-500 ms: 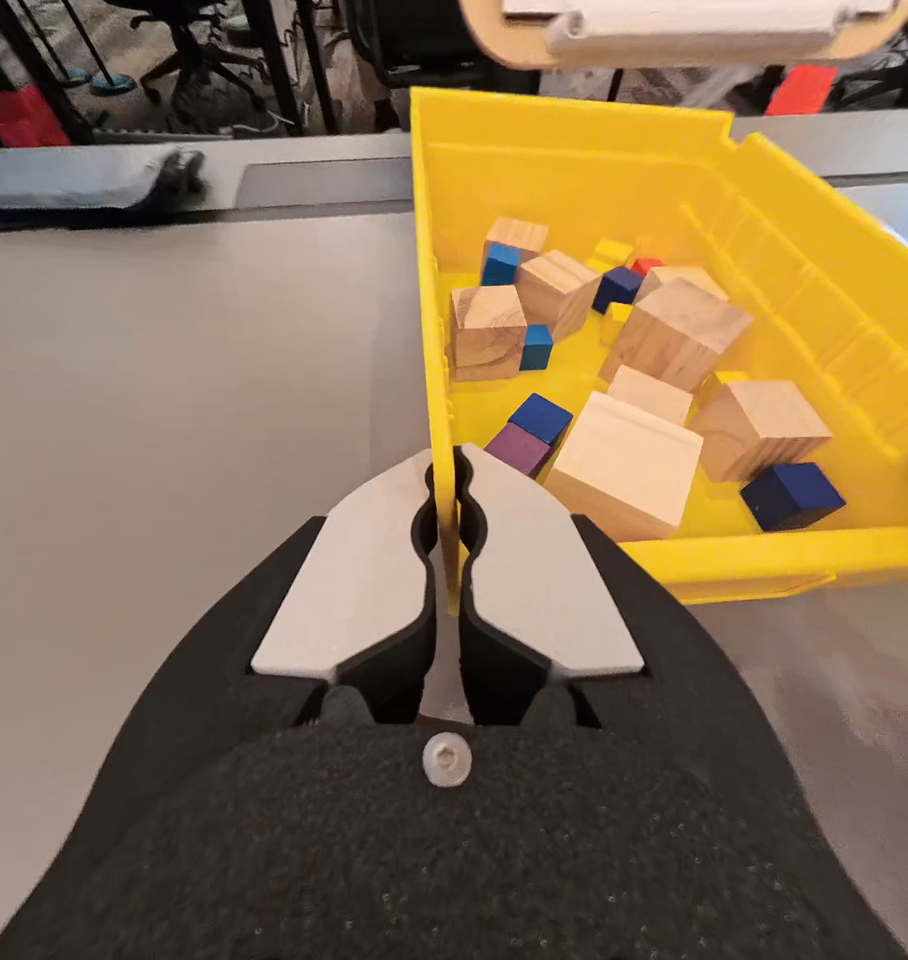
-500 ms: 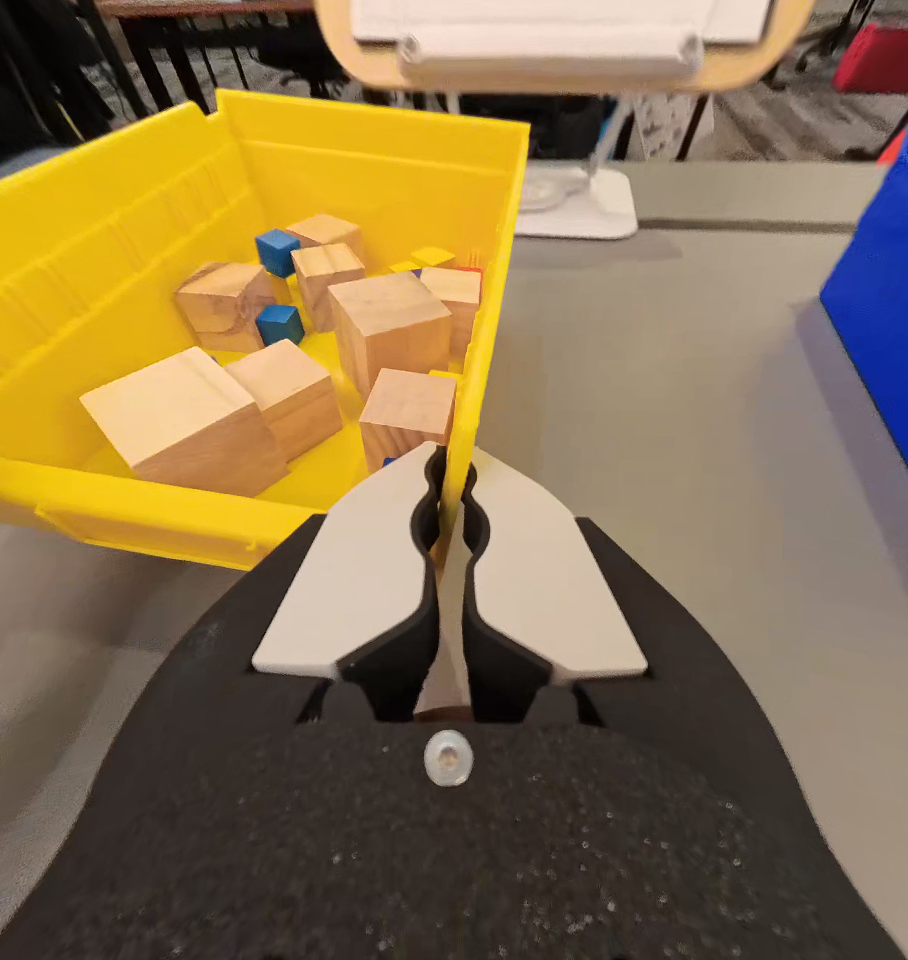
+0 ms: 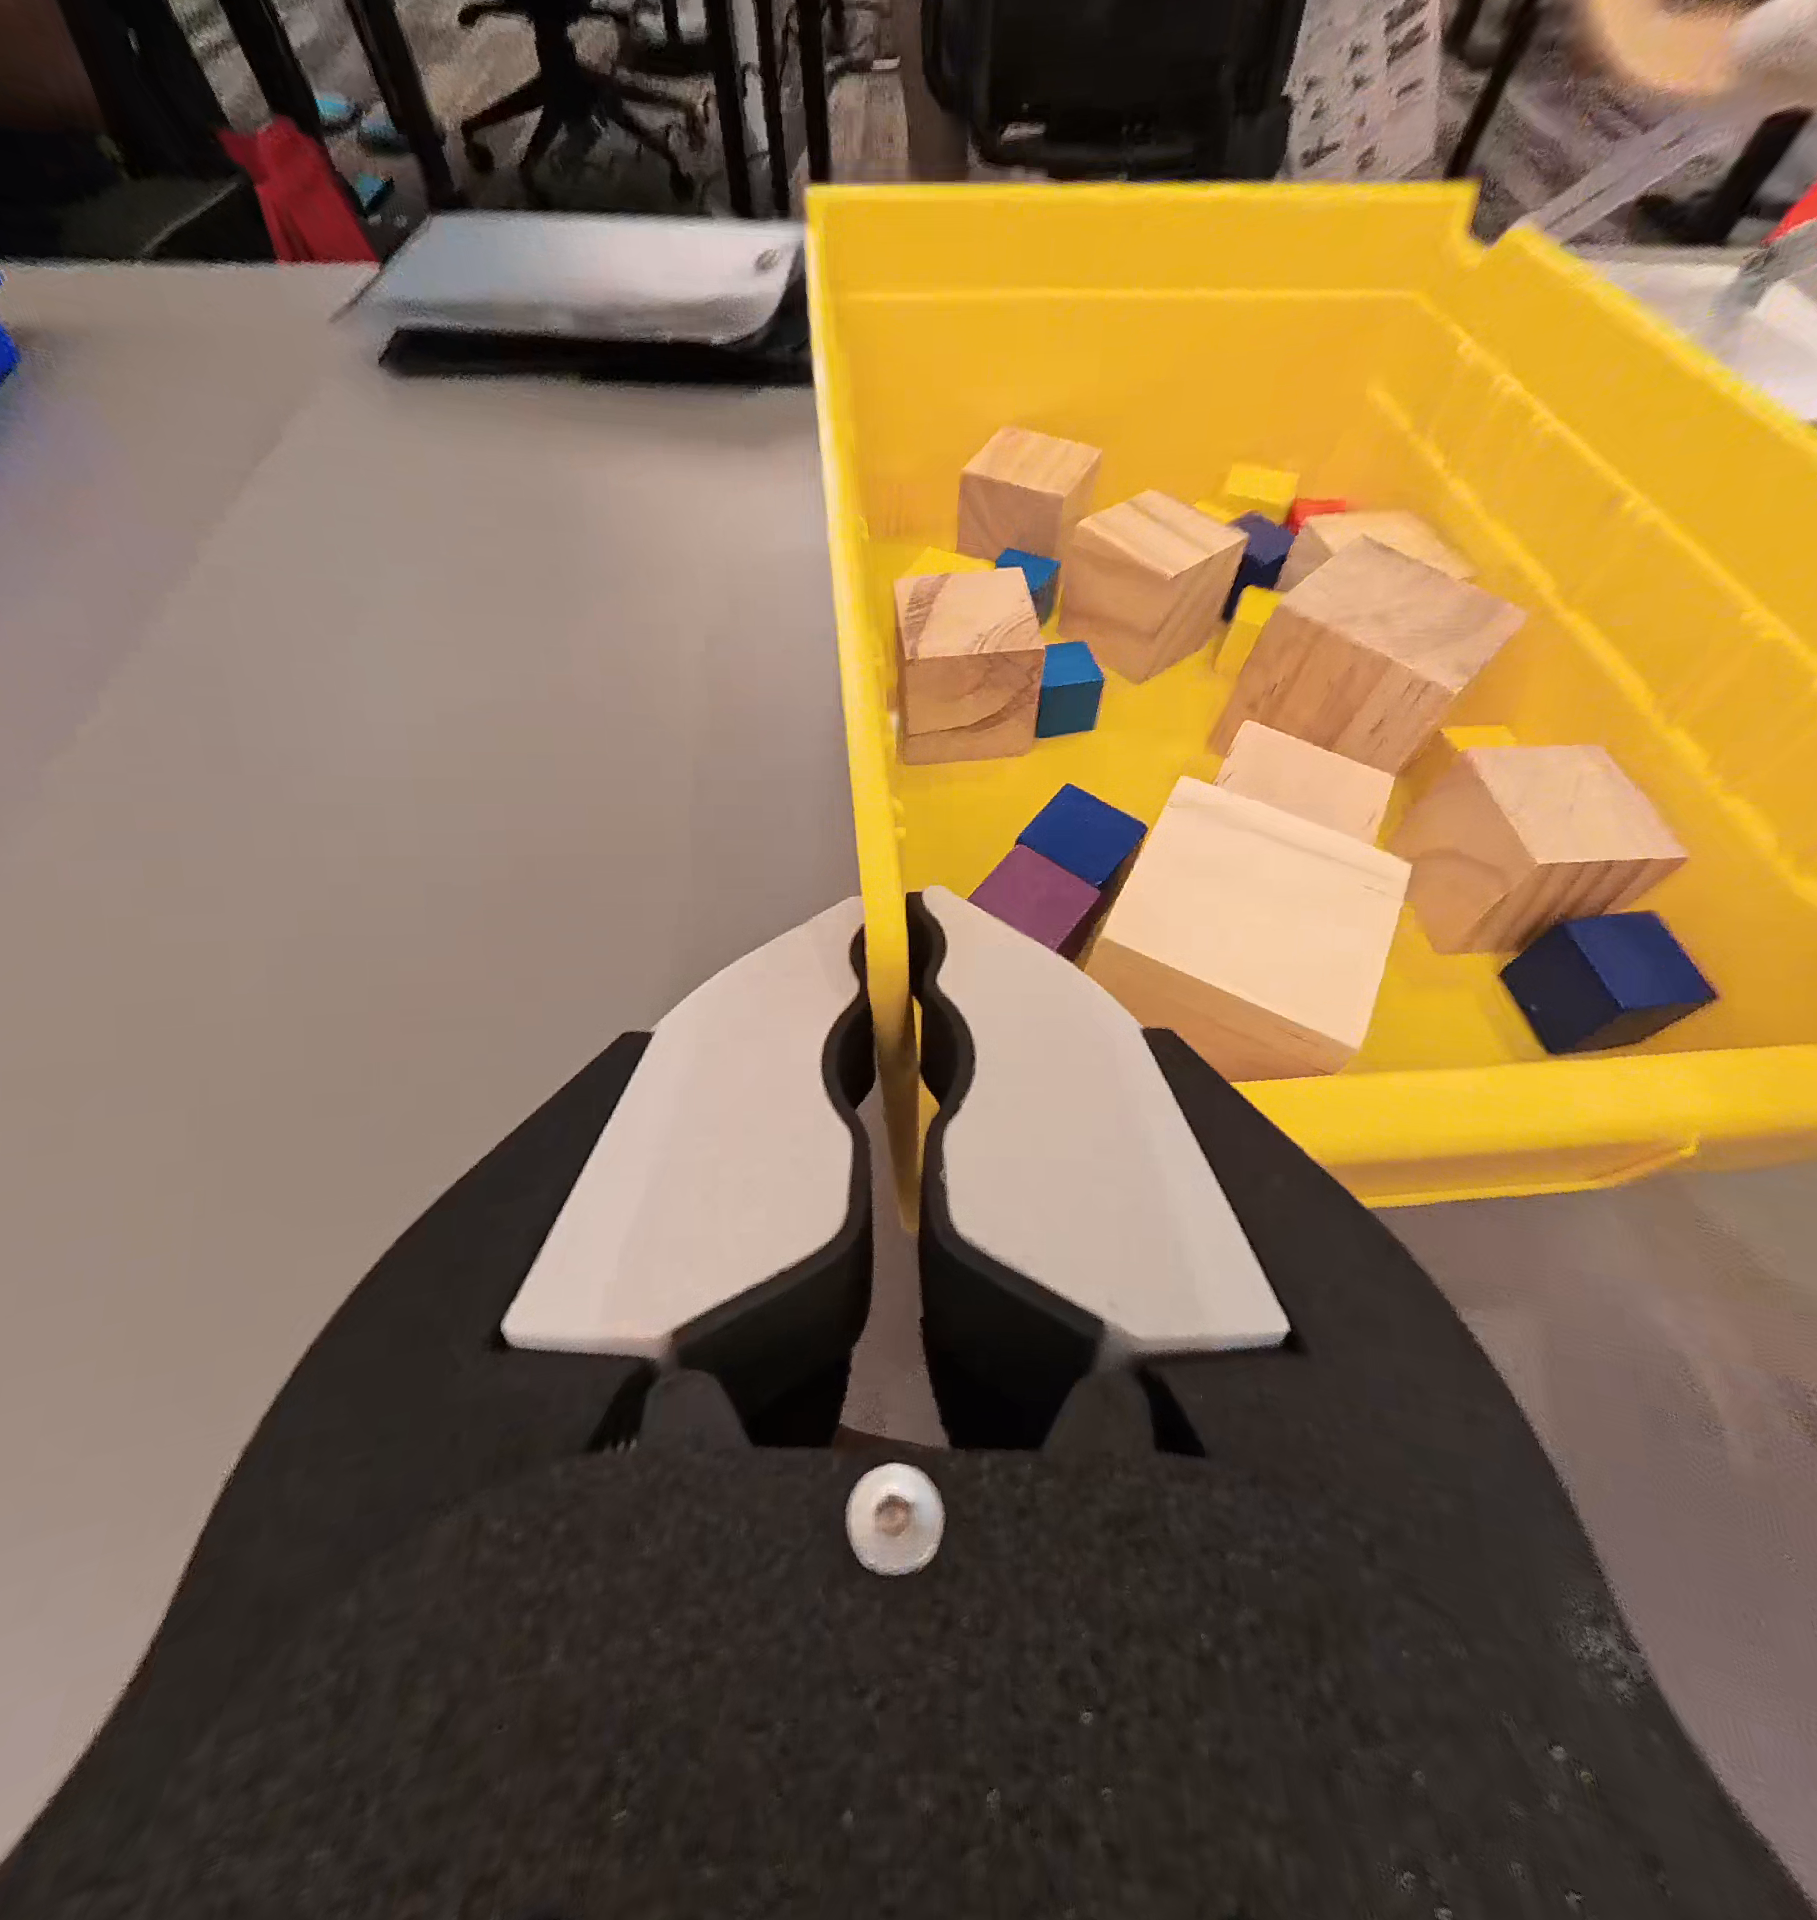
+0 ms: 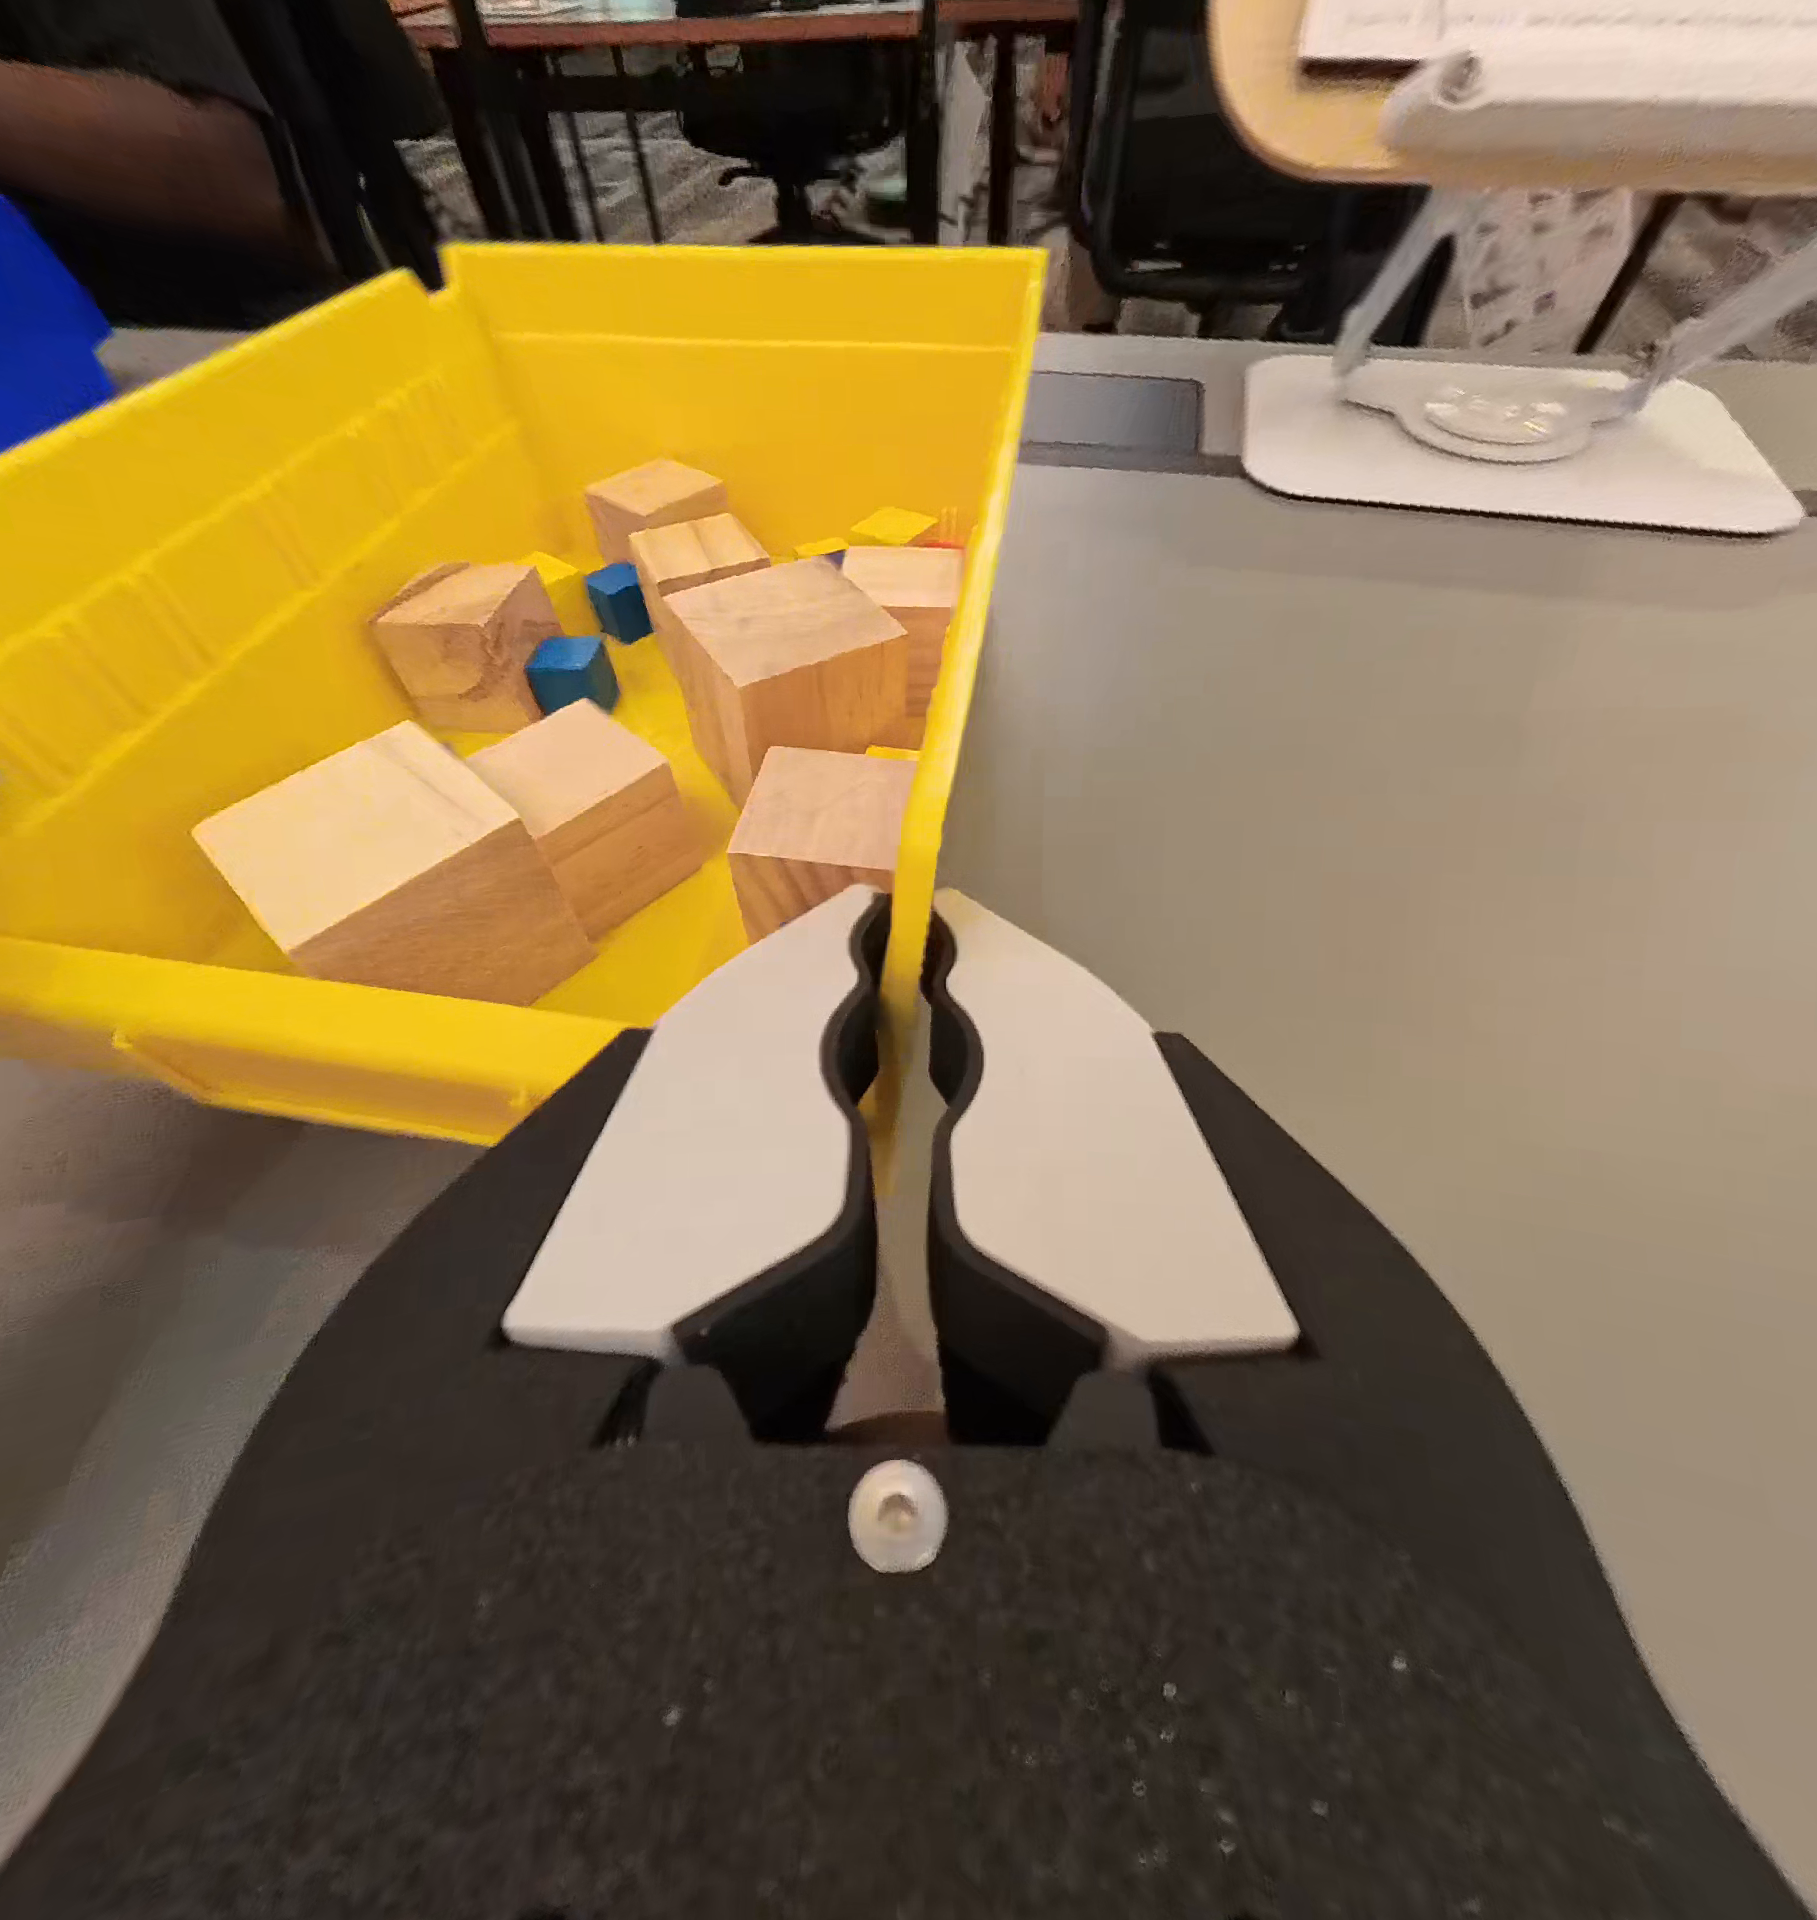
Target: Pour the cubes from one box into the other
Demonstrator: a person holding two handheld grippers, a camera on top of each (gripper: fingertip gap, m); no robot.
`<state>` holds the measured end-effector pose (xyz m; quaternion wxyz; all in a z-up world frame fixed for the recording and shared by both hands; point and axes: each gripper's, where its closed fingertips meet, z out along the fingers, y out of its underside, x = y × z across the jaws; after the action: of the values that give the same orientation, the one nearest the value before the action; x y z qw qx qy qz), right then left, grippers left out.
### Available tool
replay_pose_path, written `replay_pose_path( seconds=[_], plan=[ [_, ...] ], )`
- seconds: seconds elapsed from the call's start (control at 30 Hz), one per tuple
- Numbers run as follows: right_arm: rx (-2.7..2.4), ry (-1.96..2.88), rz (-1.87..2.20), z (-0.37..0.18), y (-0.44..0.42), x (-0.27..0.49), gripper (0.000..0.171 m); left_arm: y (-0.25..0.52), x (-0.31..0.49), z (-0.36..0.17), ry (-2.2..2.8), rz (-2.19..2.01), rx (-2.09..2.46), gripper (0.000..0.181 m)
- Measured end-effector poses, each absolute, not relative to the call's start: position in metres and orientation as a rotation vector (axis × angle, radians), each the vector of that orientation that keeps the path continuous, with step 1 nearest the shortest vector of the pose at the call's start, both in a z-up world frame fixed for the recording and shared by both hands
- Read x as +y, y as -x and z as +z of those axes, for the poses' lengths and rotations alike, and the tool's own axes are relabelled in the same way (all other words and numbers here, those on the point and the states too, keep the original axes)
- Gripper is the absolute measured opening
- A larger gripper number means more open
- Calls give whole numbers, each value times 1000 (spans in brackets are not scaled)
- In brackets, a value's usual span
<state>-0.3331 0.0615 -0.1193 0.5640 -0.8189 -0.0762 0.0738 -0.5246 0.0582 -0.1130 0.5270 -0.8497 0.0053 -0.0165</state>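
While both grippers, left gripper [image 3: 891, 925] and right gripper [image 4: 909, 914], are pinching opposite walls of the yellow box [image 3: 1143, 343] with fingers nearly closed, uneven lifting risks spilling the cubes [image 3: 1361, 649] ahead.

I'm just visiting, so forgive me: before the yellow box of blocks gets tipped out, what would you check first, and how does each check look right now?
1. Left tool clamped on the yellow box side wall: ok.
2. Right tool clamped on the opposite wall: ok.
3. Cubes all inside the box: ok.
4. Blue box in sight to receive them: ok, only a corner shows.
5. Blue box empty and steady: cannot tell.
6. Yellow box clear of the table: cannot tell.
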Motion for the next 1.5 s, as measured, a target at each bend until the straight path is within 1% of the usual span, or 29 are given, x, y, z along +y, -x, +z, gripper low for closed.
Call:
replay_pose_path(
  seconds=[0.07, 0.17, 0.27, 0.3, 0.37, 0.4, 0.43, 0.53, 0.6, 0.63, 0.73, 0.77, 0.83, 0.97, 1.07, 1.2, 1.37, 1.5],
  plan=[
    [-213, 1959, 235, -130, 344, 58, 7, 535, 63, -122, 2012, -108, -65, 3],
    [-176, 1960, 427, -129, 350, 57, 12, 537, 65, -123, 1980, -237, -120, 4],
    [-248, 2010, 506, -132, 351, 53, 15, 537, 61, -123, 2005, -163, -82, 4],
    [-295, 2036, 517, -133, 349, 48, 19, 539, 58, -122, 2009, -134, -94, 7],
    [-409, 2018, 512, -124, 337, 34, 26, 549, 49, -110, 1983, -70, -155, 34],
    [-465, 1984, 492, -116, 325, 28, 31, 551, 42, -101, 1958, -53, -163, 39],
    [-505, 1955, 464, -108, 309, 21, 31, 553, 34, -90, 1931, -26, -164, 40],
    [-599, 1894, 425, -88, 248, 0, 35, 546, 10, -67, 1857, 3, -119, 45],
    [-628, 1874, 372, -84, 195, -11, 38, 522, 0, -63, 1825, -121, -91, 46],
    [-609, 1856, 300, -84, 160, -13, 40, 506, -5, -65, 1824, -200, -78, 52],
    [-487, 1834, 86, -92, 48, -32, 40, 471, -30, -76, 1821, -335, -79, 56],
    [-436, 1840, 52, -95, 14, -43, 39, 463, -41, -84, 1843, -344, -88, 60],
    [-321, 1866, 37, -97, -44, -58, 39, 466, -61, -101, 1903, -259, -159, 56],
    [-28, 1928, 42, -105, -144, -68, 40, 462, -81, -97, 1887, -196, -98, 58],
    [132, 1902, 16, -105, -193, -59, 41, 457, -82, -95, 1881, -160, -36, 60],
    [189, 1907, 17, -108, -213, -52, 48, 453, -82, -102, 1911, -174, -19, 60],
    [143, 1919, 50, -115, -199, -54, 49, 457, -79, -104, 1919, -139, -20, 57],
    [199, 1910, 186, -114, -191, -53, 48, 456, -78, -107, 1931, -177, -33, 57]
  ],
)
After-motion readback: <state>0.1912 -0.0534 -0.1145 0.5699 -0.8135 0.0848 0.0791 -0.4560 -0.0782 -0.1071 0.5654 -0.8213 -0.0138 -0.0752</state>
